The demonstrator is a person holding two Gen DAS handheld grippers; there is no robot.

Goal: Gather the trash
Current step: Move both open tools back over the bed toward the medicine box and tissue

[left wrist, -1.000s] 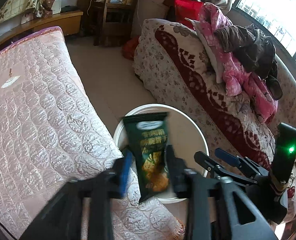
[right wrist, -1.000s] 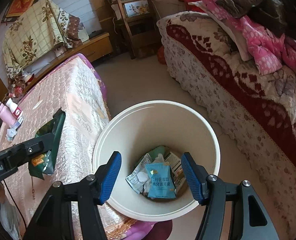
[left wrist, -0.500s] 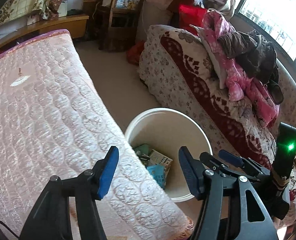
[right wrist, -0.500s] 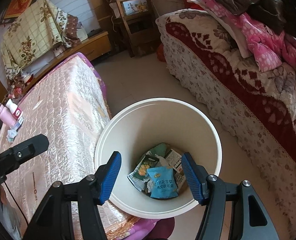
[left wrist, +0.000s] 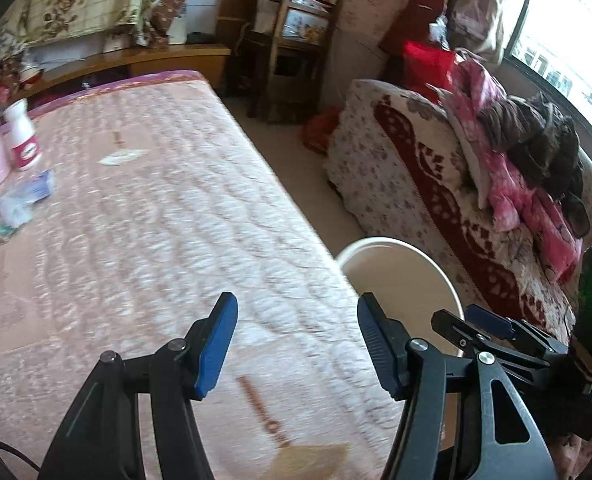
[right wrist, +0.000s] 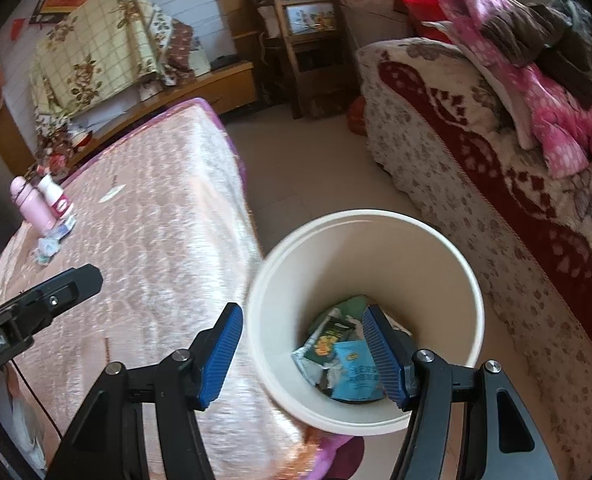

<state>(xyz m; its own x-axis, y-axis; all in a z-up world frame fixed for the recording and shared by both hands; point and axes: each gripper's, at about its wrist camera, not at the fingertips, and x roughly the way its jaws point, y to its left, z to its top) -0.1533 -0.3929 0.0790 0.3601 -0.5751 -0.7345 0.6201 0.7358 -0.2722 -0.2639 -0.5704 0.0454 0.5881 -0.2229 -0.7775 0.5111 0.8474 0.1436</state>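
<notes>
The pink quilted mattress (left wrist: 144, 240) runs long from the near corner away to a purple-trimmed far end; its right edge drops straight to a strip of bare floor (right wrist: 308, 168). Across that strip stands a bed (right wrist: 476, 184) with a floral and dark-red cover, heaped with pink and brown clothes (left wrist: 528, 148). The cream bin (right wrist: 448, 248) stands upright in the gap, pressed against the mattress corner, mouth open upward, with wrappers (right wrist: 344, 352) lying loose at its bottom.

Most of the mattress top is open. At its far left side stand a pink flask (right wrist: 32, 204) and a white bottle (right wrist: 56, 196), both upright, with crumpled blue-and-white trash (left wrist: 20, 200) just in front of them — blurred, so its lie is unclear. A wooden chair (right wrist: 308, 40) closes the floor strip at the far end.

The left tongs (left wrist: 296, 344) hang over the mattress near its edge, jaws about half apart, nothing between them. The right tongs (right wrist: 302, 354) hang above the bin's near rim — also half apart and empty.
</notes>
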